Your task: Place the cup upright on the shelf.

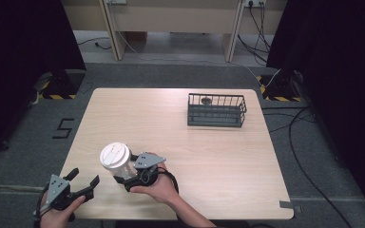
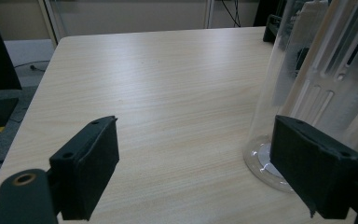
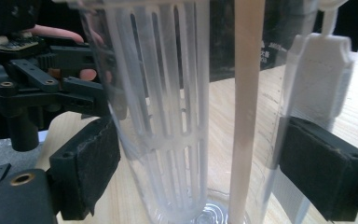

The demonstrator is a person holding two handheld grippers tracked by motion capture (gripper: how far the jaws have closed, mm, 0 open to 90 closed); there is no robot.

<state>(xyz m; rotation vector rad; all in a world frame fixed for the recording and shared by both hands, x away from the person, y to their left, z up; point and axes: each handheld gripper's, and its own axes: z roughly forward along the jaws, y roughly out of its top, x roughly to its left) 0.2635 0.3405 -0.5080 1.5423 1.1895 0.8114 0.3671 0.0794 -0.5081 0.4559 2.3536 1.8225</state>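
Near the front left corner of the light wooden tabletop (image 1: 209,156) stands a clear plastic tumbler with a white lid (image 1: 116,161), upright, with a white slotted insert and a pale straw visible through its wall in the right gripper view. Its base rests on the wood.

The right gripper (image 1: 129,176) reaches in from the tumbler's right side, held in the person's right hand (image 1: 159,189). Its two black jaws flank the tumbler's lower wall, one on each side. The left pad appears to touch the wall and the right pad sits just beside it, so whether they press cannot be told.

The left gripper (image 1: 86,183) sits at the front left edge of the tabletop, just beside the tumbler, its jaws apart with nothing between them.

A dark wire basket (image 1: 216,110) stands well apart, toward the far right corner.
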